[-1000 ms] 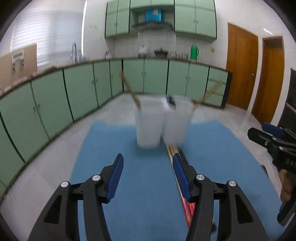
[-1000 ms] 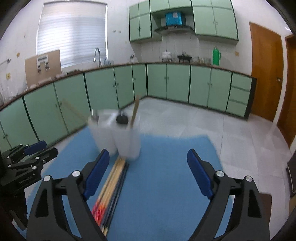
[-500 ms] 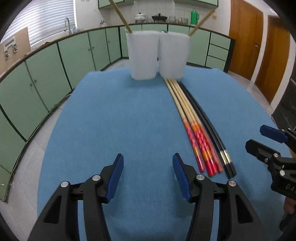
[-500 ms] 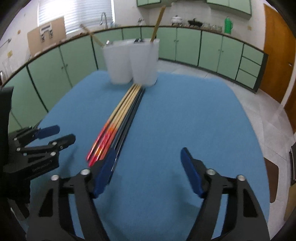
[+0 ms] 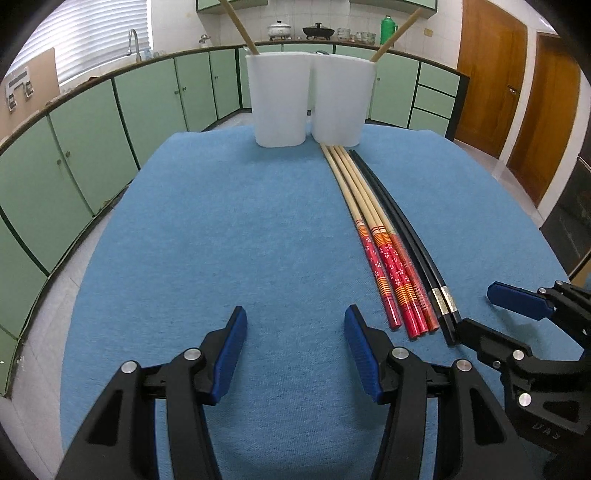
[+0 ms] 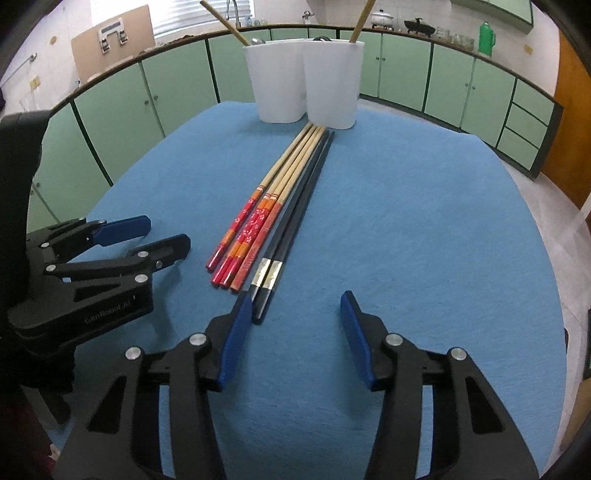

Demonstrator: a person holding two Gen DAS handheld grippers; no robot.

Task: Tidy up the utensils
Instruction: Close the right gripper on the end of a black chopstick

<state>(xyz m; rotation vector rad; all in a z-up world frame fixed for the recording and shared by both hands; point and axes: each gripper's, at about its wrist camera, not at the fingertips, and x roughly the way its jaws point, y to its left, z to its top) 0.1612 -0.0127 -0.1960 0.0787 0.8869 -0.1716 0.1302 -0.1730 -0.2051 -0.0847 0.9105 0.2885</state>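
Three wooden chopsticks with red patterned ends (image 5: 373, 225) (image 6: 269, 201) lie side by side on the blue cloth. Two black chopsticks with silver bands (image 5: 410, 240) (image 6: 295, 218) lie just to their right. Two joined white holder cups (image 5: 308, 105) (image 6: 304, 88) stand at the far end, each with a wooden stick leaning out. My left gripper (image 5: 293, 332) (image 6: 144, 236) is open and empty, left of the chopstick ends. My right gripper (image 6: 293, 317) (image 5: 480, 308) is open and empty, its left fingertip close to the black chopsticks' near ends.
The blue cloth (image 5: 207, 236) covers a round table. Green kitchen cabinets (image 5: 92, 129) run around the room behind it, with wooden doors (image 5: 491, 81) at the right. Pots and a green flask (image 5: 388, 25) stand on the far counter.
Both grippers have dropped and pulled back towards the table's near side, so the holder cups now sit farther away and the chopsticks lie in full view. Both stayed open.
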